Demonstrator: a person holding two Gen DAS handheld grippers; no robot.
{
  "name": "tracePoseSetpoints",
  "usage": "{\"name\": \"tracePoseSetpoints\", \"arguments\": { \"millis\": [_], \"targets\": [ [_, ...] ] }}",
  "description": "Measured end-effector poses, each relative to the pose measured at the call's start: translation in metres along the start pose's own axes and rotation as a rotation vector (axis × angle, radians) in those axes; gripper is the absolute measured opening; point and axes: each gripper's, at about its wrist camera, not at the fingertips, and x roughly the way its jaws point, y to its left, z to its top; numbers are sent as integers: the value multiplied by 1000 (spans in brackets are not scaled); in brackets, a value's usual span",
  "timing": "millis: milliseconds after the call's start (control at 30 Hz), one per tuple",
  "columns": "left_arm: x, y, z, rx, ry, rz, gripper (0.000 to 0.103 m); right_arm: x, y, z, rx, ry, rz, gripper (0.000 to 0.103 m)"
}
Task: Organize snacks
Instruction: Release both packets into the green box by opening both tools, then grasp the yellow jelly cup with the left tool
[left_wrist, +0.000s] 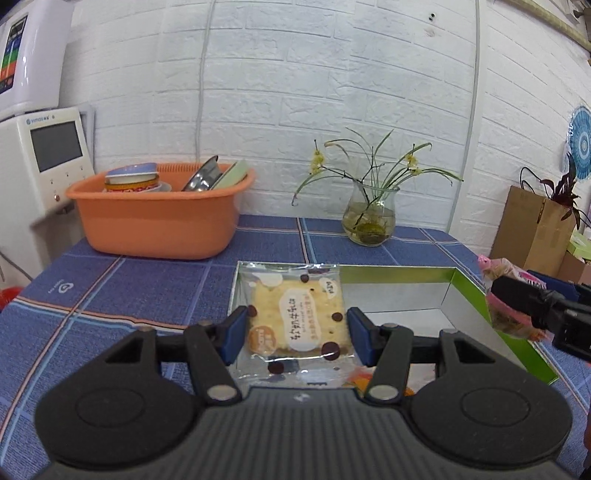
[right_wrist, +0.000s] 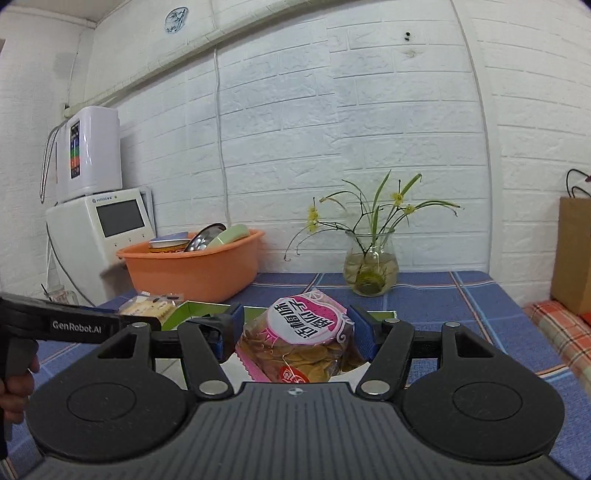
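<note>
Left gripper clamped on cracker packet by its side edges, held flat over green-rimmed box, prob. for laying inside. Right gripper pinching pink chip bag upright, near box's right wall above worktop, likely next in.

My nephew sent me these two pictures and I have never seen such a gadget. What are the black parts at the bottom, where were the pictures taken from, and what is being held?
There is no robot: a person holds a hand-held gripper in each hand, each carrying a wide-angle camera that looks along its two blue-padded fingers. The left hand-held gripper is shut on a clear cracker packet. The right hand-held gripper is shut on a pink snack bag. Both are over an open green box on a blue checked tablecloth. Behind stand an orange basin of dishes and a glass vase with flowers.
</note>
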Motion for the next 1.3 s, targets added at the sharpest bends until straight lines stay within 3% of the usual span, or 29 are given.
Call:
{"name": "tracePoseSetpoints", "arguments": {
  "millis": [100, 267, 467, 533, 667, 867, 1067, 1200, 1300],
  "targets": [
    [2, -2, 4, 1, -8, 9, 57, 2, -1, 6, 66, -3, -11, 102],
    [25, -5, 5, 20, 17, 58, 57, 27, 8, 6, 31, 97, -62, 102],
    [34, -5, -4, 23, 38, 49, 59, 45, -4, -15, 96, 192, -70, 102],
    [34, -7, -5, 39, 22, 49, 69, 48, -7, -18, 100, 204, -85, 103],
    [32, -8, -5, 59, 16, 49, 71, 48, -13, -19, 142, 191, -67, 103],
    [14, -2, -4, 84, -5, 81, 74, 20, -13, -6, 149, 117, -47, 103],
    [-31, 23, -11, 64, -48, 190, 79, -33, -33, -8, 225, 55, -56, 103],
    [-61, 35, -31, 21, -39, 208, 81, -63, -38, -25, 242, 105, -161, 103],
    [-72, 36, -50, -11, 4, 186, 82, -74, -40, -38, 247, 155, -156, 103]
  ]
}}
